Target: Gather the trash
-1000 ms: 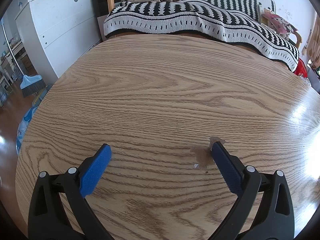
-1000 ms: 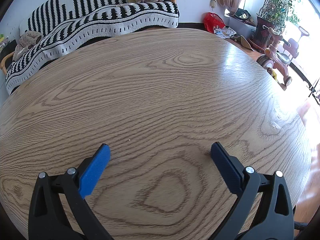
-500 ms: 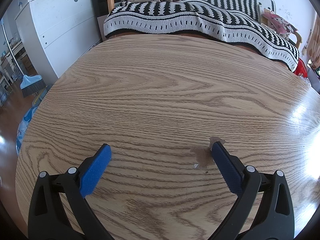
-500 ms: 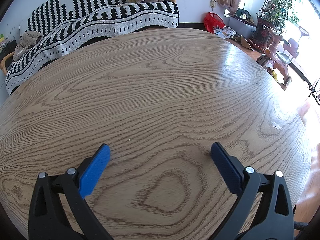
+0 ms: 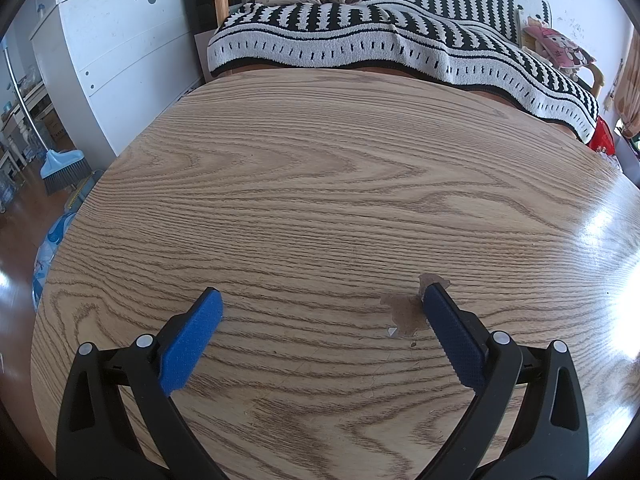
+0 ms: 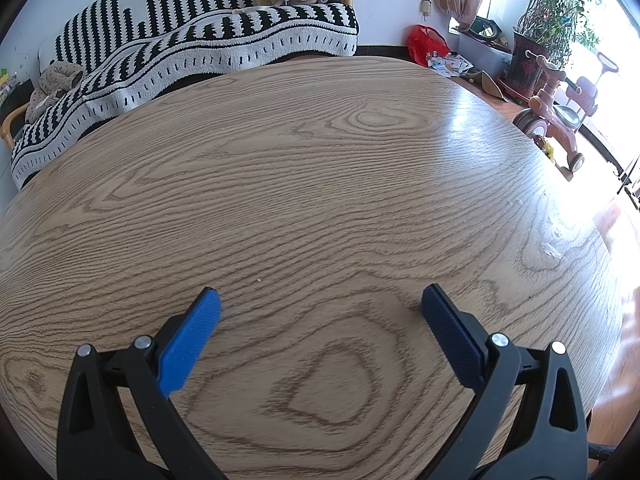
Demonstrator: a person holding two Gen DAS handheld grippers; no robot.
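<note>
Woodgrain fills most of both views: we hold our two tools low over a round oak-patterned desk (image 5: 320, 184), each with its blue-padded fingers spread wide and nothing between them.

Our left tool (image 5: 320, 300) hangs over the near part of the desk. Just inside its right-hand finger lies the only litter we can make out, a thin brownish scrap (image 5: 406, 312) flat on the wood; it looks like clear tape or a peeled label, though we cannot tell which. One end of it pokes out past the tip of that finger, which covers its middle, so we cannot tell whether pad and scrap touch. A tiny white fleck (image 5: 392, 331) and a dark speck sit right beside it.

Our right tool (image 6: 320, 300) is equally wide apart over a bare stretch of the same desk (image 6: 320, 160), where we see only a pale crumb (image 6: 259, 279) ahead of the left-hand finger (too small to identify).

Beyond the far edge of the desk stands a sofa under a black-and-white striped blanket (image 5: 400, 40), with a pink cartoon cushion (image 5: 558, 46) at one end. The left view also takes in a white cabinet (image 5: 120, 48) and a broom (image 5: 64, 166) on the floor; the right view shows a red bag (image 6: 426, 44), potted plants (image 6: 556, 8) and a pink tricycle (image 6: 556, 108) near the bright window.
</note>
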